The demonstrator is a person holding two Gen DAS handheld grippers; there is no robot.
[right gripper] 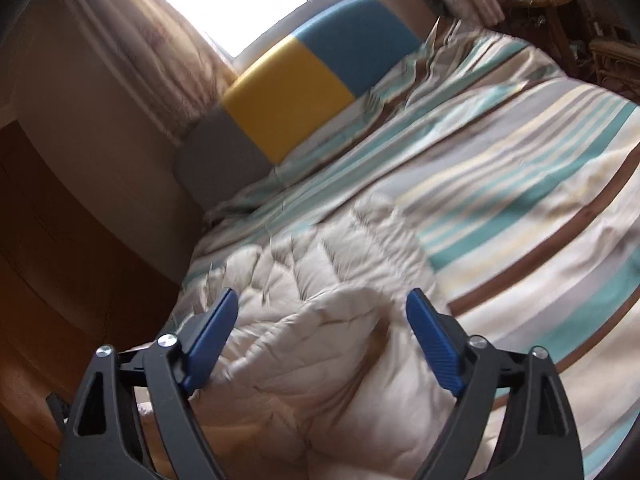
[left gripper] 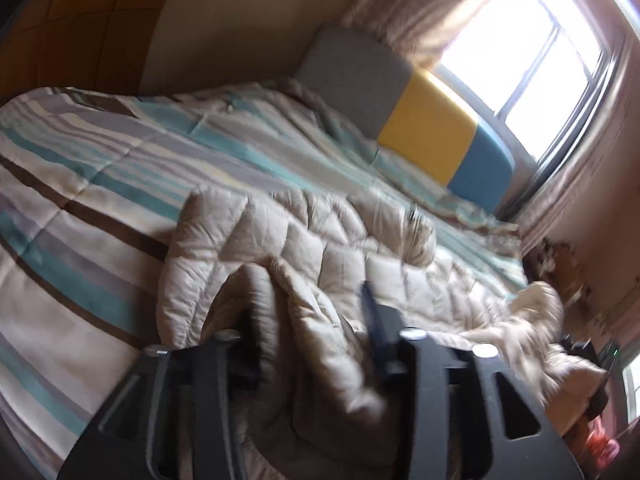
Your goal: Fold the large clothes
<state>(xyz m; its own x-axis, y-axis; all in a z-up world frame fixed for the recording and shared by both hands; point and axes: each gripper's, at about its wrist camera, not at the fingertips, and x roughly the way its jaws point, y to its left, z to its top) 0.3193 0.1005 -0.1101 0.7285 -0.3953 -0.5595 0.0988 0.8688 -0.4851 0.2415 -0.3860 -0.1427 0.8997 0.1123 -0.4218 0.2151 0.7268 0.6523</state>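
We see beige quilted puffer coat (right gripper: 320,300) on striped quilt (right gripper: 520,200). Left gripper (left gripper: 316,340) pinches coat fold; right gripper (right gripper: 322,308) spread, above coat. Risk — slick padding slips from our left pinch, fold collapses.

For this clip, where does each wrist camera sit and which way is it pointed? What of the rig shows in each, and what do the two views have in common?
Left wrist: on the left gripper, low over the bed, facing the headboard and window; its fingers are closed on a fold of the beige puffer jacket.
Right wrist: on the right gripper, looking toward the headboard; its blue pads stand wide apart above the jacket.
Shared: the jacket, the striped comforter, the headboard and the window.
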